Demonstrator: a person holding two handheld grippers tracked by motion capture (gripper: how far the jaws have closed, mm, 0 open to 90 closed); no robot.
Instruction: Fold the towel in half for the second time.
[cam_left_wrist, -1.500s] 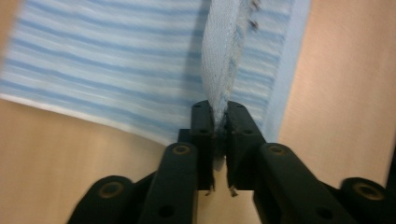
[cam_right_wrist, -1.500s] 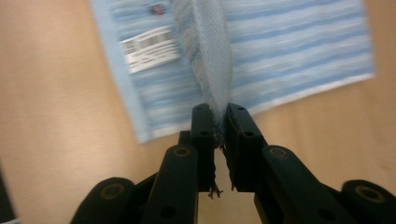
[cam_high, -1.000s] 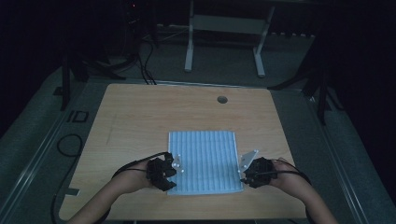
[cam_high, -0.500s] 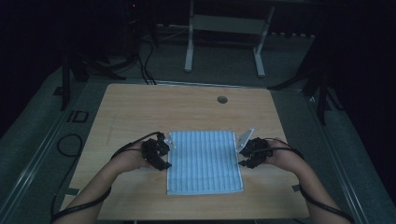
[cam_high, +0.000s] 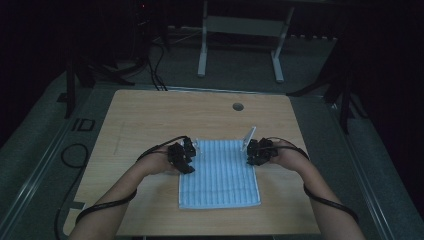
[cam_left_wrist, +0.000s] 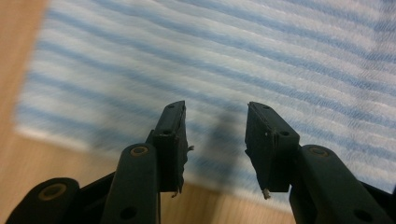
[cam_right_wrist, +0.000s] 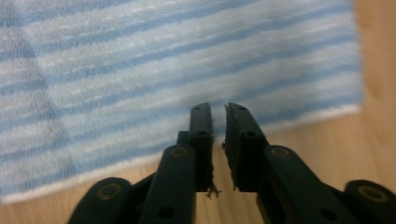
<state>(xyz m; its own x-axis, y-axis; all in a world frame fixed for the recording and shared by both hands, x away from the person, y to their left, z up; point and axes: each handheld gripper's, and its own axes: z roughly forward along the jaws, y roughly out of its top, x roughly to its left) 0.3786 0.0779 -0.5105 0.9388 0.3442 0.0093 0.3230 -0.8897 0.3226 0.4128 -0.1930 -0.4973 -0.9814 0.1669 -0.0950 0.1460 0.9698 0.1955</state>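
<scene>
Both grippers have moved up the towel (cam_high: 220, 175) — left gripper (cam_high: 189, 154) spread, right gripper (cam_high: 251, 152) nearly closed, empty.

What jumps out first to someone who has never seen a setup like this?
A blue-and-white striped towel lies flat on the near half of a wooden table, bright against the dark room. A person's forearms reach in from the near edge, with the left gripper at the towel's far left corner and the right gripper at its far right corner. Seen up close, the left jaws stand apart over the stripes while the right jaws are nearly together.
</scene>
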